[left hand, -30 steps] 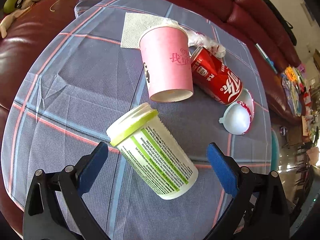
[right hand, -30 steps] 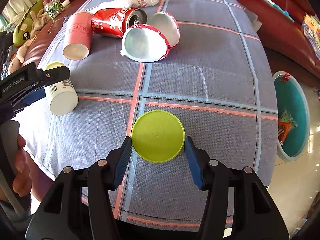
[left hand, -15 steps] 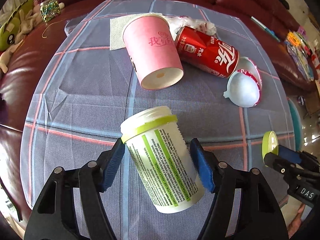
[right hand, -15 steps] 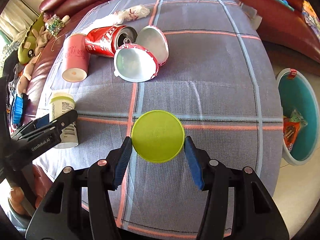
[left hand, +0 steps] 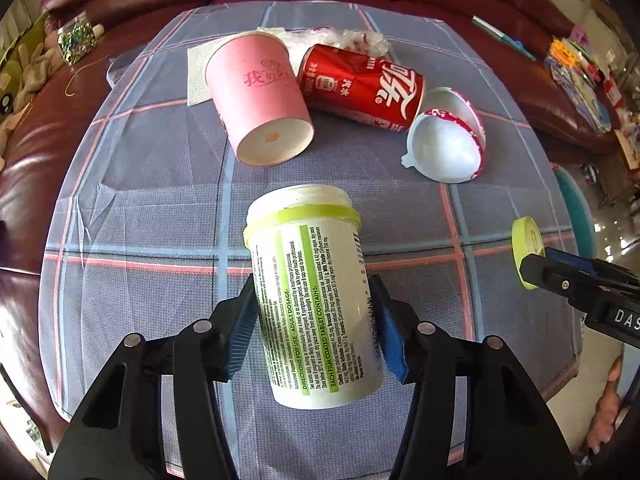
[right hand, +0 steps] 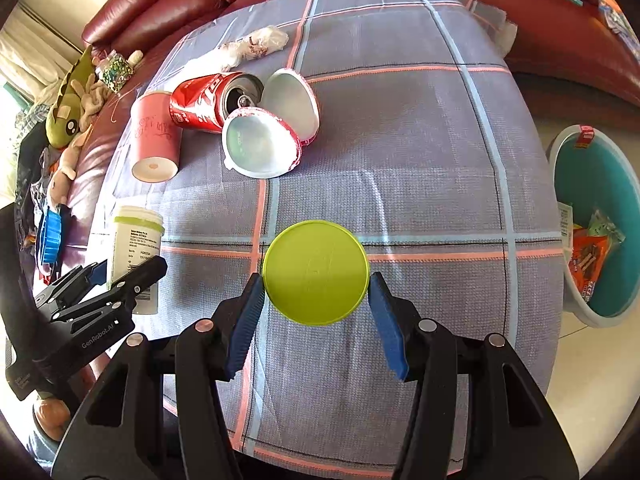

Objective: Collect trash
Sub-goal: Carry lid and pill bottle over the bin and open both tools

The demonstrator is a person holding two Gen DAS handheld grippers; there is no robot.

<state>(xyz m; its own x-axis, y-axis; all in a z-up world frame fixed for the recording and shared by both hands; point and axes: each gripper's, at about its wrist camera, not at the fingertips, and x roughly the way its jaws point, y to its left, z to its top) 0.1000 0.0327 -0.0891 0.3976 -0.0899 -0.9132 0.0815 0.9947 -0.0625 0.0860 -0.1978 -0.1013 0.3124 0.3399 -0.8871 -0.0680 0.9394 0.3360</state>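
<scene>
Trash pickup under way: bottle and lid in two grippers

Bottle first, at the left of the scene: the left gripper (left hand: pixel 314 328) is closing its jaws on a white supplement bottle (left hand: pixel 316 300) with a green band, and its blue pads already sit against the bottle's two sides, about midway down the label. The bottle lies at the near edge of a plaid cloth (left hand: pixel 140 200) spread over a red leather seat, its open neck pointing away from the camera.

Beyond it, from left to right, wait a tipped pink paper cup (left hand: pixel 260 96), a dented red soda can (left hand: pixel 362 88) touching the cup, and a white plastic shell (left hand: pixel 446 144) just beside the can's end. A paper napkin (left hand: pixel 198 68) and a crumpled plastic wrapper (left hand: pixel 348 38) lie behind them.

Farther right, the right gripper (right hand: pixel 316 308) clamps the bottle's round green lid (right hand: pixel 316 272) by its rim, clear of the cloth. At the far right, a teal bin (right hand: pixel 596 216) stands on the floor beside the seat, with wrappers already inside.

The step in hand looks like securing the bottle before carrying it across. A good grip probably means squeezing until the pads bite squarely on the round wall, since the smooth label could let it roll or slip out forward. Lifting straight up before swinging right should keep it from knocking the cup. The lid, nearer the bin, seems the natural piece to drop in first.
</scene>
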